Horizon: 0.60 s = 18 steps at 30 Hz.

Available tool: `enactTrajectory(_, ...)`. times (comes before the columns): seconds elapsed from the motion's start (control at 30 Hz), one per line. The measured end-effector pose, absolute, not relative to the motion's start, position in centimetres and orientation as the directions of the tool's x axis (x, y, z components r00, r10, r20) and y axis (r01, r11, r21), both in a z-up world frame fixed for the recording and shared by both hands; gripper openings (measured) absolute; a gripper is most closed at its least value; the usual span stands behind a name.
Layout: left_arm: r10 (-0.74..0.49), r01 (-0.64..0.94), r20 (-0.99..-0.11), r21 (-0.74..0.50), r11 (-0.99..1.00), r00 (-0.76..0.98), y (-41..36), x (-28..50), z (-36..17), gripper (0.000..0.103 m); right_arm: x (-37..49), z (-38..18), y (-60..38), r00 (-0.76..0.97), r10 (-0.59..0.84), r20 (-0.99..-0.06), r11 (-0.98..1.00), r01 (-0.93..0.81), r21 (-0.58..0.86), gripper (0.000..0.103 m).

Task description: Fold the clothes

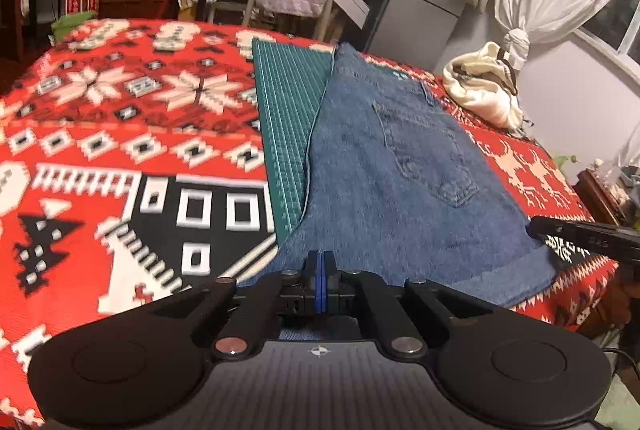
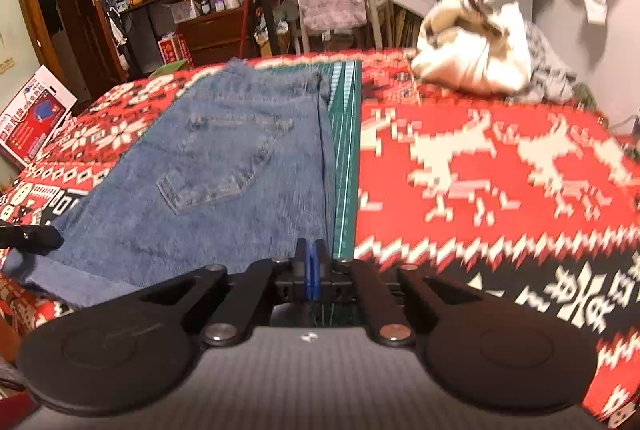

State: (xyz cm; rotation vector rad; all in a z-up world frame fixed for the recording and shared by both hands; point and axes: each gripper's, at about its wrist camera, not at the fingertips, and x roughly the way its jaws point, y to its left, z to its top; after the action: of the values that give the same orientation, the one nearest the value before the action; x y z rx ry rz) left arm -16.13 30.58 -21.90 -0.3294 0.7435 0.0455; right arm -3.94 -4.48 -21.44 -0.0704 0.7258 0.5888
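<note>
Two grippers, left gripper [image 1: 320, 264] and right gripper [image 2: 311, 253], both closed with pads together, holding nothing visible. Denim shorts [image 1: 404, 166] lie flat, partly on green cutting mat [image 1: 286, 118], over red patterned blanket [image 1: 120, 118]. White clothes pile [image 2: 472, 46] sits beyond the mat.

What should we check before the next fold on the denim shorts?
1. Left gripper closed: ok, pads together at the near edge of the blue denim shorts; whether cloth is pinched, cannot tell.
2. Right gripper closed: ok, pads together at the near hem; grip on fabric, cannot tell.
3. Shorts flat: ok, back pocket up, no big bunching.
4. Shorts on the green ruled cutting mat: ok, partly overlapping it.
5. Fold path free: ok, cream bundled garment sits at the far corner of the red patterned blanket, apart from the shorts.
</note>
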Motion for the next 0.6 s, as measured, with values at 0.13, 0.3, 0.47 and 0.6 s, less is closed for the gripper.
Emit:
enactTrajectory(0.13, -0.142, -0.080, -0.637, -0.306, 0.948, 0.757, 28.9, -14.3, -20.9, 0.002, -4.5, -20.3, -1.9, 0.551, 0.556, -0.623, 0.789, -0.585, 0.186, 0.002)
enactTrajectory(0.3, -0.234, 0.001, -0.627, -0.348, 0.937, 0.743, 26.0, -10.9, -22.3, 0.002, -5.4, -21.2, 3.3, 0.490, 0.606, -0.626, 0.725, -0.664, 0.183, 0.002)
enactTrajectory(0.47, -0.238, 0.000, -0.632, -0.352, 0.936, 0.738, 25.0, -9.9, -23.5, 0.003, -5.3, -22.5, 5.1, 0.494, 0.579, -0.649, 0.743, -0.647, 0.171, 0.002)
enactTrajectory(0.6, -0.206, -0.070, -0.632, -0.383, 0.921, 0.747, 26.9, -10.5, -23.9, 0.002, -4.5, -22.6, 2.8, 0.546, 0.524, -0.653, 0.801, -0.576, 0.162, 0.000)
